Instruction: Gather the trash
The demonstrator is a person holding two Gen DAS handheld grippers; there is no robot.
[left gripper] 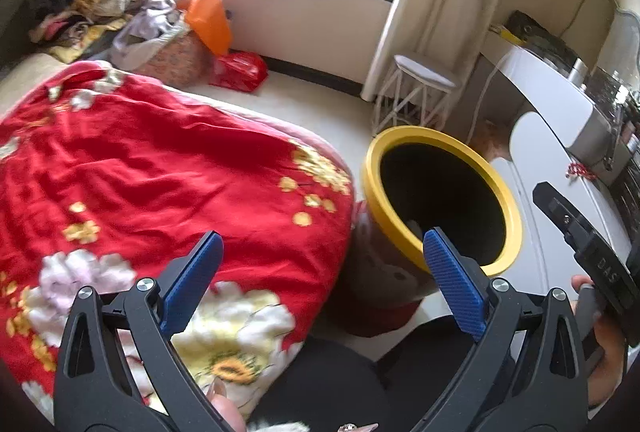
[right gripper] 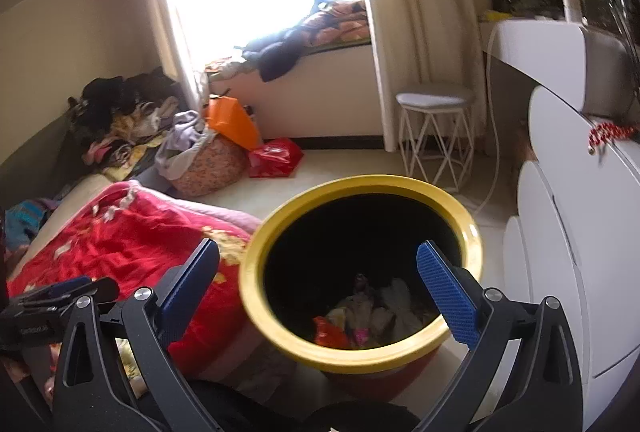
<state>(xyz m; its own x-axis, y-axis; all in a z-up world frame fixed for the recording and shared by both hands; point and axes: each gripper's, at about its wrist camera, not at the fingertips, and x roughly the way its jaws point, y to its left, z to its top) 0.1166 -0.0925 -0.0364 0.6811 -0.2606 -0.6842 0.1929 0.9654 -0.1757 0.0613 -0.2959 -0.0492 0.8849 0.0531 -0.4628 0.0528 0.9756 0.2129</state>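
A round trash bin with a yellow rim (right gripper: 360, 354) stands on the floor beside the bed. In the right wrist view it holds crumpled paper and wrappers (right gripper: 368, 316). My right gripper (right gripper: 320, 276) is open and empty, just above the bin's mouth. In the left wrist view the bin (left gripper: 404, 232) sits right of centre, its inside dark. My left gripper (left gripper: 322, 254) is open and empty, over the bed's edge to the left of the bin. The right gripper's body (left gripper: 580, 240) shows at the far right of that view.
A red floral quilt (left gripper: 140, 172) covers the bed at left. A white wire-leg stool (right gripper: 434, 136) stands by the curtain. White cabinets (right gripper: 580, 232) line the right. A laundry basket (right gripper: 204, 160), an orange bag (right gripper: 232, 120) and a red bag (right gripper: 276, 156) sit near the window seat.
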